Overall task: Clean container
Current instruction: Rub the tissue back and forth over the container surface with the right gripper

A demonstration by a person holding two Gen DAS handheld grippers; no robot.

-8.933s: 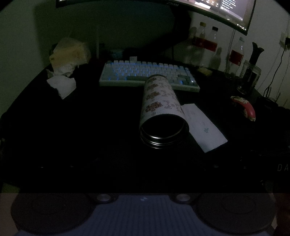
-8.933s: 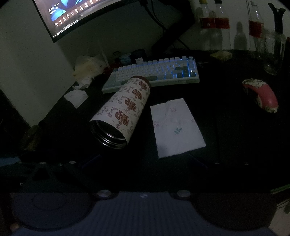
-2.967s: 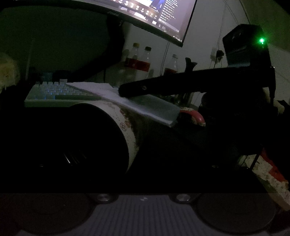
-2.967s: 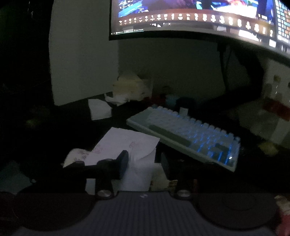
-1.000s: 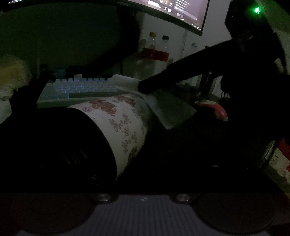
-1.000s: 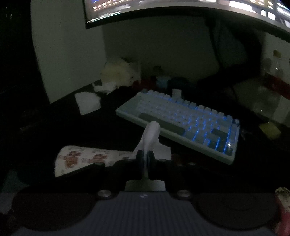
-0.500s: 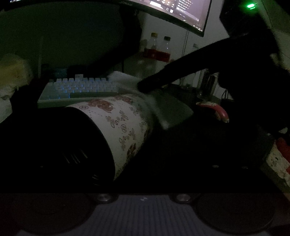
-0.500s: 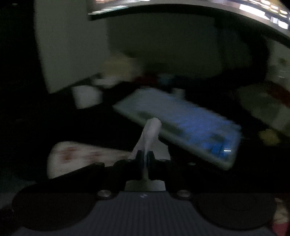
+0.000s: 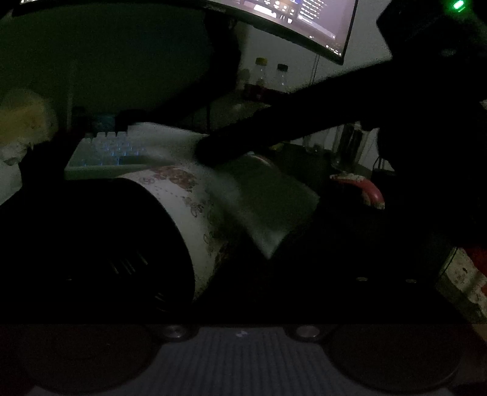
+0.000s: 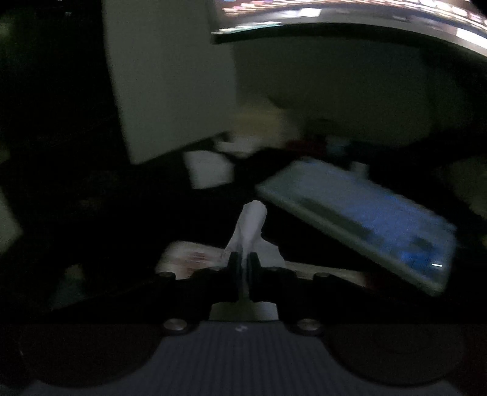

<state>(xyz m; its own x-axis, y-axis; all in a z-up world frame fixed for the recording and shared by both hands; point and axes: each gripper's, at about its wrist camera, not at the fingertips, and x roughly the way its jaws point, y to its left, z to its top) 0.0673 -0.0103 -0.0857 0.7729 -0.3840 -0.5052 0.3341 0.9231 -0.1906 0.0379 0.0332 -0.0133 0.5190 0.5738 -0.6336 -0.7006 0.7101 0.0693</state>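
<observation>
Now wiping, by the look of it: right tongs (image 10: 242, 259) pinched together on a white tissue (image 10: 250, 224), dragging it over the flowered side of the container (image 9: 194, 201). Lying on its side on the dark tabletop (image 9: 319, 274), that container, dark open mouth close to the left camera, keyboard (image 9: 106, 152) glowing blue just behind. Seen from the left view, right tongs reaching in as a black bar from the upper right, tip pressed on the tissue (image 9: 264, 207) draped across the cylinder's upper flank. Left tongs: fingers lost in the dark, so impossible to tell whether apart or closed, or whether steadying the container at all. Judging progress: outer wall mid-wipe, far from finished, the inside apparently untouched, no way to tell how clean any of it is. Reading matter: rows of text on the monitor (image 9: 304, 18) overhead, far too small and blurred to make out; floral print only on the container, no brand legible; bottles (image 9: 271, 76) at the back with red labels, wording unreadable.
</observation>
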